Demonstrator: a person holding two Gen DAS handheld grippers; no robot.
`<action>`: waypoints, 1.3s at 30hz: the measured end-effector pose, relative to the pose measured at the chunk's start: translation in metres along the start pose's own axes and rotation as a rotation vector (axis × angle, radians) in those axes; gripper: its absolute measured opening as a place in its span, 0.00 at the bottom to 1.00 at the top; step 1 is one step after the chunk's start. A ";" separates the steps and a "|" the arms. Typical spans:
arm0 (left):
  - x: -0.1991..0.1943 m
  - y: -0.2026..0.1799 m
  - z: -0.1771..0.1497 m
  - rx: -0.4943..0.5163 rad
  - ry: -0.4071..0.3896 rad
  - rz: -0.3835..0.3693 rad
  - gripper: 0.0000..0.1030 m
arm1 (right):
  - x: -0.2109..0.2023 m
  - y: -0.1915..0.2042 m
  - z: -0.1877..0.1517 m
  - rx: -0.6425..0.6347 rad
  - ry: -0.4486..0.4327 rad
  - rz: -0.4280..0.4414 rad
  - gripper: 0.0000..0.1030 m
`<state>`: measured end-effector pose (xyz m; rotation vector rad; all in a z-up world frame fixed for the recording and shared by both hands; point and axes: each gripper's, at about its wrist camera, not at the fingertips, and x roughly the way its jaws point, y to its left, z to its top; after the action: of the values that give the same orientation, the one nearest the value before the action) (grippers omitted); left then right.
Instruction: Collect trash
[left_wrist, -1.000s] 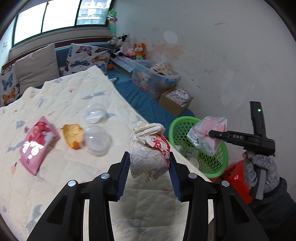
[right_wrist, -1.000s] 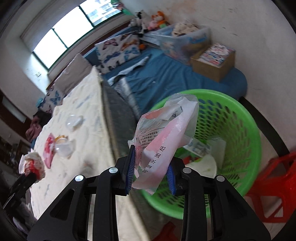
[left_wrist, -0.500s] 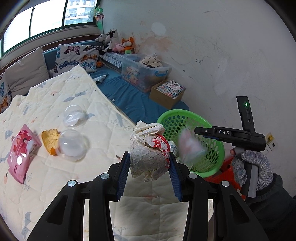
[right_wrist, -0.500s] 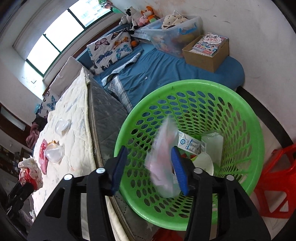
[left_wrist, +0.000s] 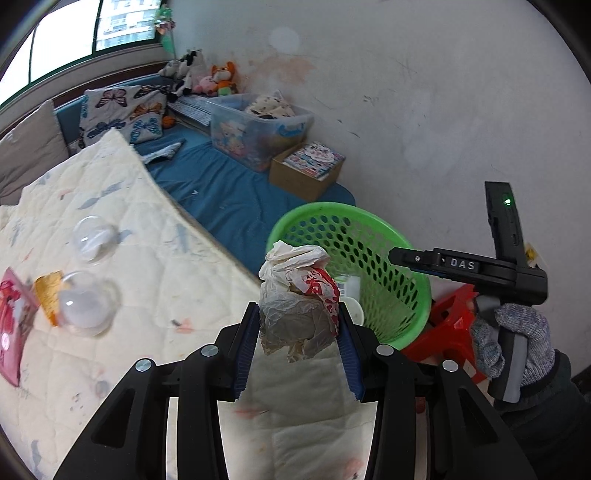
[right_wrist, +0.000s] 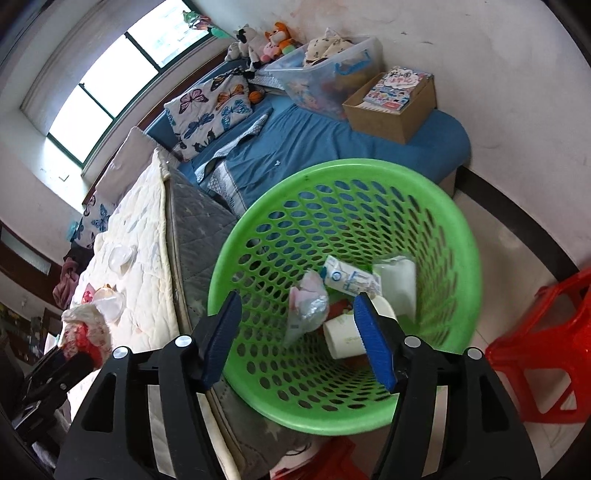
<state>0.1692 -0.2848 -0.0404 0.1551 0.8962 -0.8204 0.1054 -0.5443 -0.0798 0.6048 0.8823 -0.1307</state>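
Observation:
My left gripper (left_wrist: 297, 343) is shut on a crumpled white and red paper wrapper (left_wrist: 297, 302), held above the edge of the cream quilt (left_wrist: 147, 277), near the green basket (left_wrist: 406, 284). My right gripper (right_wrist: 297, 332) is open and empty directly over the green basket (right_wrist: 458, 236). The pink and white plastic bag (right_wrist: 306, 306) lies inside the basket with paper cups (right_wrist: 343, 338) and a white packet (right_wrist: 351, 278). The right gripper also shows in the left wrist view (left_wrist: 402, 256).
On the quilt lie two clear plastic domes (left_wrist: 86, 304), an orange wrapper (left_wrist: 46, 295) and a pink packet (left_wrist: 11, 325). A red stool (right_wrist: 539, 354) stands right of the basket. A cardboard box (right_wrist: 395, 103) and a clear bin (right_wrist: 325, 70) sit on the blue mat.
My right gripper opened and the pink and white bag fell into the green basket. My left gripper moved toward the basket with the wrapper still held.

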 end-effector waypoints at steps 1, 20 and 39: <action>0.005 -0.003 0.002 0.006 0.009 -0.005 0.39 | -0.003 -0.002 -0.001 0.002 -0.002 -0.002 0.62; 0.079 -0.041 0.033 0.051 0.108 -0.046 0.61 | -0.026 -0.037 -0.021 0.060 -0.014 -0.004 0.67; 0.023 0.011 0.005 -0.042 0.043 0.007 0.61 | -0.023 0.008 -0.027 -0.015 0.007 0.039 0.68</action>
<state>0.1880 -0.2927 -0.0565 0.1399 0.9522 -0.7937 0.0748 -0.5255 -0.0719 0.6089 0.8770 -0.0863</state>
